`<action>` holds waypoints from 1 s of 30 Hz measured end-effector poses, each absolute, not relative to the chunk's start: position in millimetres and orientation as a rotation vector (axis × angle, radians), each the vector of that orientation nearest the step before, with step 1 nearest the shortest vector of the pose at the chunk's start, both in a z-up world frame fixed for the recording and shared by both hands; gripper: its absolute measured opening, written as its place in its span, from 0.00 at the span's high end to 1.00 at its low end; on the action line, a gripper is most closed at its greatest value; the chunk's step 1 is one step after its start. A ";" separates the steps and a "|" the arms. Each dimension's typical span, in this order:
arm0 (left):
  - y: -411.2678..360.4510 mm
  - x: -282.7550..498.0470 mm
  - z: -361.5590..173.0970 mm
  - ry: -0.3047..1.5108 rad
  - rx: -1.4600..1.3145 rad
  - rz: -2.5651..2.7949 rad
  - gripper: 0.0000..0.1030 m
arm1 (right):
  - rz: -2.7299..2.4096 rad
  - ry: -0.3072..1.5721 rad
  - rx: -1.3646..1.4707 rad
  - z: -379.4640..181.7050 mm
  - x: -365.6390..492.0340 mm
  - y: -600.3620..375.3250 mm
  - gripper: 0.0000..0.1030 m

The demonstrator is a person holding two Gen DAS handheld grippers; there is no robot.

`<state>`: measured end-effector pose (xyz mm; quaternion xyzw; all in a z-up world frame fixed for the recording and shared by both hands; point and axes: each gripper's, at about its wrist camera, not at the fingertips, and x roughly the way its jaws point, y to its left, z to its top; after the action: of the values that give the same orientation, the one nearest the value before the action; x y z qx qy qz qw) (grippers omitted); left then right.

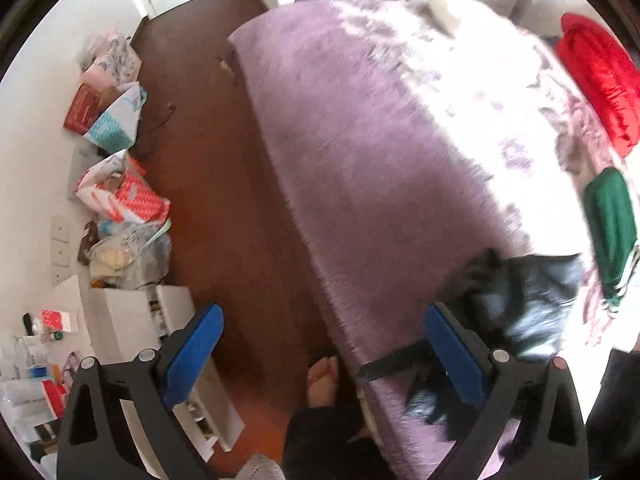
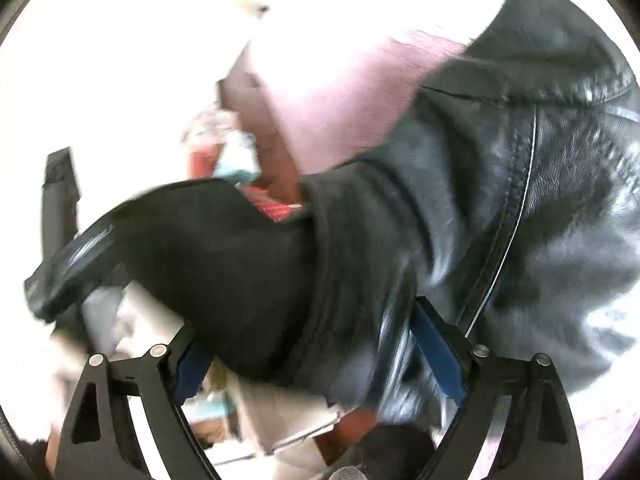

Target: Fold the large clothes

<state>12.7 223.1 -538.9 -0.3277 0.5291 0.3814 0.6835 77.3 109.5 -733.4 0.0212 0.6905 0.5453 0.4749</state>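
A black leather jacket [image 2: 520, 184] fills the right wrist view; part of it lies on the purple bed cover [image 1: 360, 140] at the lower right of the left wrist view [image 1: 520, 296]. My left gripper [image 1: 324, 344] is open and empty, above the bed's near edge and the floor, just left of the jacket. My right gripper [image 2: 320, 360] has its blue pads wide apart, with a thick fold of the jacket's hem lying between them; I cannot tell whether the pads press on it.
A red garment [image 1: 600, 76] and a green garment [image 1: 612, 220] lie at the bed's right side. Bags and boxes [image 1: 116, 184] line the left wall beside a brown wooden floor [image 1: 224, 200]. The person's bare foot [image 1: 324, 380] stands by the bed.
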 end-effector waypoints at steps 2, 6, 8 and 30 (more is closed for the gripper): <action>221.1 22.1 -535.6 1.159 -0.746 0.815 0.00 | 1.351 1.725 0.122 -723.6 96.2 81.9 0.10; 188.9 57.6 -557.1 1.172 -0.738 0.720 0.00 | 1.181 1.759 0.152 -735.6 148.6 26.2 0.10; 173.3 69.0 -586.0 1.222 -0.736 0.715 0.00 | 1.092 1.760 0.138 -755.3 188.4 8.5 0.10; 158.8 33.8 -645.9 1.318 -0.706 0.833 0.00 | 1.242 1.835 0.328 -879.8 239.0 64.1 0.35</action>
<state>33.8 158.8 -645.9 -0.3113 0.5813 0.3676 0.6558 239.0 64.1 -879.8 0.1318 0.7374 0.4991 0.4357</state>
